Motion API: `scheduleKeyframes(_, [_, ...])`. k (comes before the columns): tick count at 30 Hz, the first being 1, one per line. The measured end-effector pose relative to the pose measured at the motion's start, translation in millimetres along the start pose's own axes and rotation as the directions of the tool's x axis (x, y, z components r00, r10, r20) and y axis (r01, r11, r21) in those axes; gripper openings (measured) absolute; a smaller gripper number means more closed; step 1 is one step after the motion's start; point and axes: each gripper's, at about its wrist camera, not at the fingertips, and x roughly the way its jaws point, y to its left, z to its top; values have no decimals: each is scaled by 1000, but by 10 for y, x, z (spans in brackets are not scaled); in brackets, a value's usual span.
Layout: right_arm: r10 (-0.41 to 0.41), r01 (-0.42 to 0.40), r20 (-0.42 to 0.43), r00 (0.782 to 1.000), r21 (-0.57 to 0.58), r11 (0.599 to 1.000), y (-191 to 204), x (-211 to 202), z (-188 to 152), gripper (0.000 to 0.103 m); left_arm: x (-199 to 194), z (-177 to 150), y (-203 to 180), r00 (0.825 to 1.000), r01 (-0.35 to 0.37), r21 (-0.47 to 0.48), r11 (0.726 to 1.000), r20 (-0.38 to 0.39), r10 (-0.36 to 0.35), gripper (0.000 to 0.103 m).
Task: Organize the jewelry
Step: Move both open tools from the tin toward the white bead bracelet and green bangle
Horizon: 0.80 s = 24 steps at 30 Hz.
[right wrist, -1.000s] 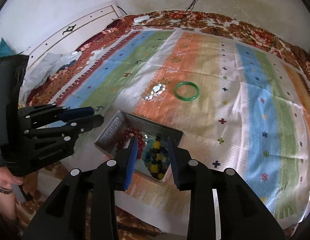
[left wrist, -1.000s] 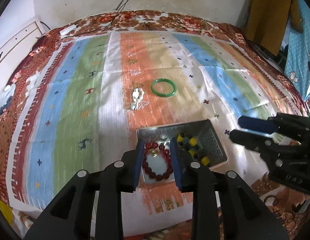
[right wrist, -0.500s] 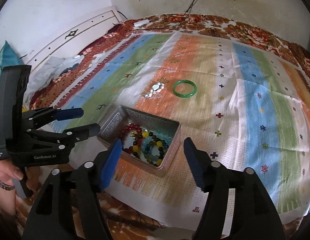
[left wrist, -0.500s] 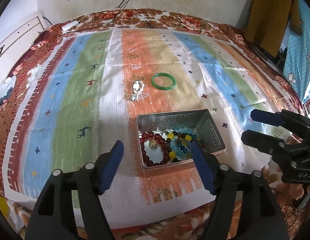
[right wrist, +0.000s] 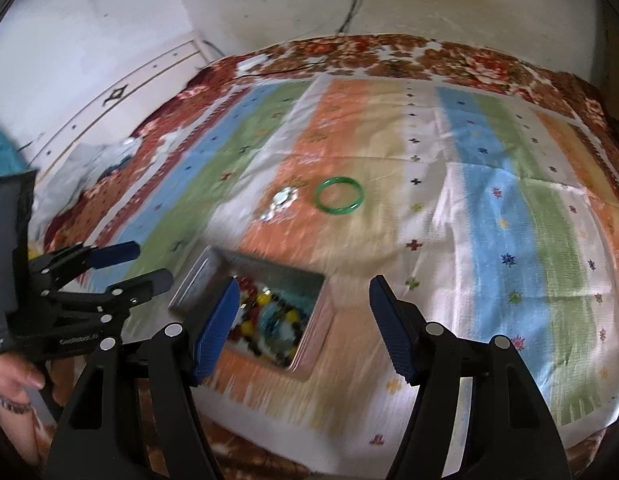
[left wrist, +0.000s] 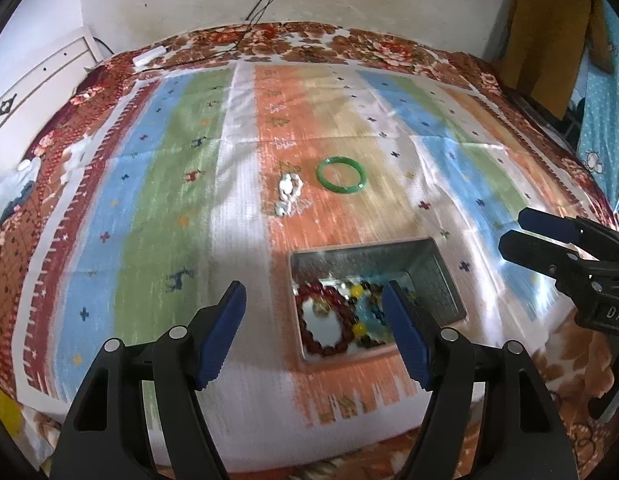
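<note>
A: What does the left wrist view give that the right one lacks?
B: The red bead bracelet (left wrist: 324, 320) whole in the metal tin (left wrist: 441, 276), just ahead of the left gripper (left wrist: 314, 300), whose jaws are spread with nothing between them. The right view blurs the beads, but shows the hand (right wrist: 13, 380) holding that tool.

A: And the right gripper (right wrist: 303, 300)?
B: Released too, the tin ahead to its left.

A: The setting?
B: A striped cloth (left wrist: 157, 200) on a floral bedspread (left wrist: 389, 50), white wall behind.

A: Count?
B: One tin; beyond it one white bead bracelet (left wrist: 288, 192), one green bangle (left wrist: 341, 174).
</note>
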Motion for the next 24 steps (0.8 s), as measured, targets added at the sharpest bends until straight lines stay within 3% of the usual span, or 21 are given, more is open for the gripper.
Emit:
scheduleKeyframes(11, [-23,24,-16,1000,25,999,-74,287,231,67,276,299,109,998,-51,11,999,-30,51,70])
scheduleKeyframes(18, [-50,53,-39,998,67,996,-236,517,378,67,506,502,248,997,-17,-45,999,-76,14,70])
scheduleKeyframes(24, [-54,58,-47,997,82,995,-285,669,524,67,631,645,330,996,-37,-62,997,-80,32,70])
